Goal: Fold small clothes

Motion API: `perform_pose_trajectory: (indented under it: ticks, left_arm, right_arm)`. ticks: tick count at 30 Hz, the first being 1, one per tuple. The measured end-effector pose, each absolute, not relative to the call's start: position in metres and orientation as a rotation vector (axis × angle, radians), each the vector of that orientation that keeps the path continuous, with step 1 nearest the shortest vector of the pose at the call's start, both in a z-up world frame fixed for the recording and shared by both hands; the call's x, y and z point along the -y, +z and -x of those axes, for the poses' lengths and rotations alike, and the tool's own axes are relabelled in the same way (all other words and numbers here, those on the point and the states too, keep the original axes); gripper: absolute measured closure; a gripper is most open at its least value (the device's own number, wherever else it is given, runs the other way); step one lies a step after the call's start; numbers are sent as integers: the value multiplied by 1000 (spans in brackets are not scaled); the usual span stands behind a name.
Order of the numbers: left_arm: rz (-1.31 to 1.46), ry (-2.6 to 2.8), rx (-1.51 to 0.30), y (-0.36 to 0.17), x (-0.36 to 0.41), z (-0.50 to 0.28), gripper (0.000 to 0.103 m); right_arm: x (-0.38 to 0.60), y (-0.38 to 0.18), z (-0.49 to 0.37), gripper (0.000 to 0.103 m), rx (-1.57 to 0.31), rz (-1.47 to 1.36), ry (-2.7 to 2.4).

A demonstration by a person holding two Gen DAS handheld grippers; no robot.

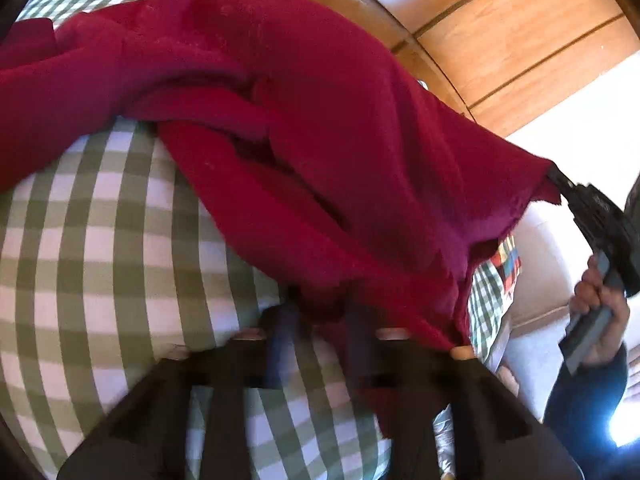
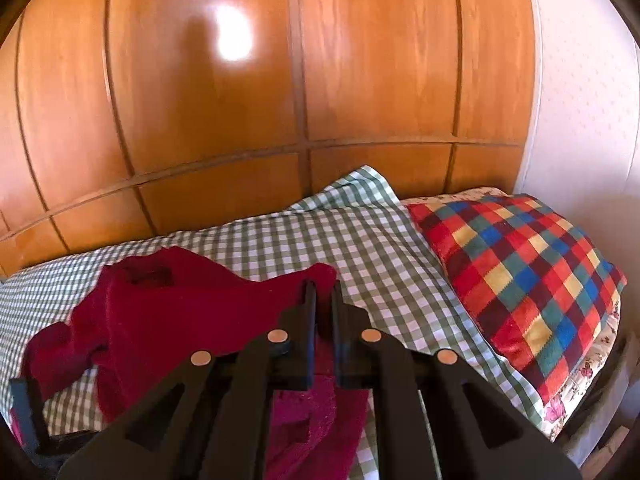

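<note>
A dark red knit garment [image 1: 320,128] is stretched between both grippers above a green-and-white checked bed cover [image 1: 100,240]. My left gripper [image 1: 320,308] is shut on one corner of the garment, its black fingers blurred. My right gripper [image 2: 323,292] is shut on the other corner of the red garment [image 2: 180,312]; it also shows in the left wrist view [image 1: 556,184] at the far right, held by a hand. The rest of the garment sags onto the checked cover [image 2: 360,232], with a sleeve bunched at the left.
A multicoloured checked pillow [image 2: 520,272] lies at the right end of the bed. A wooden panelled wardrobe [image 2: 280,80] stands behind the bed, and a pale wall [image 2: 580,100] is to the right.
</note>
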State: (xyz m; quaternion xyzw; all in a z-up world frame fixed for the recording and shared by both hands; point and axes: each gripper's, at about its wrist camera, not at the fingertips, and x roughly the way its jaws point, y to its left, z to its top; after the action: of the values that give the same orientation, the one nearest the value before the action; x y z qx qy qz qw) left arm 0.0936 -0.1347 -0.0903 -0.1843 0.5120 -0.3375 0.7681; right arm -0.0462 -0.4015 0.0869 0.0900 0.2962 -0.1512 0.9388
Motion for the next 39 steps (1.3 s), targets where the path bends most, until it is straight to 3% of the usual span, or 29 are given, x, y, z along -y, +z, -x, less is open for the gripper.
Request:
perform_pose_trajectory:
  ticks: [11,17,25,27,28,30,32,35,39]
  left_arm:
    - [387,-697,-928,-15,-17,-46,98]
    - [334,-602,-947,-15,-78,9,98]
    - [338,-435,-1043,-67,-110,27,95]
    - [380,-381,-998,-59,-130,22,74]
    - [390,-330,-974,-54,-140,20,68]
    - [357,-172,-918,-45,-166,13,56]
    - [310,-62,-904,-41,-182,7,48]
    - [329,-53,-898,-45,-198,2,20]
    - [224,-74,-982,-69,-179,-9,20]
  right_arm:
    - [348,116,113,97,-597,-167,-25]
    - [309,62,150,97,-833,-161,171]
    - [266,-22,180,96,-1157,37,271]
    - [268,-24,176,88,-1175,52,259]
    - [269,-20,175,70,-1159,62,256]
    - [271,-5,169,44,-1104,65,248]
    - [270,10,159,38,-1047,79,236]
    - [261,26,134,28,-969,104,198]
    - [238,34,93,18,-863,101,179]
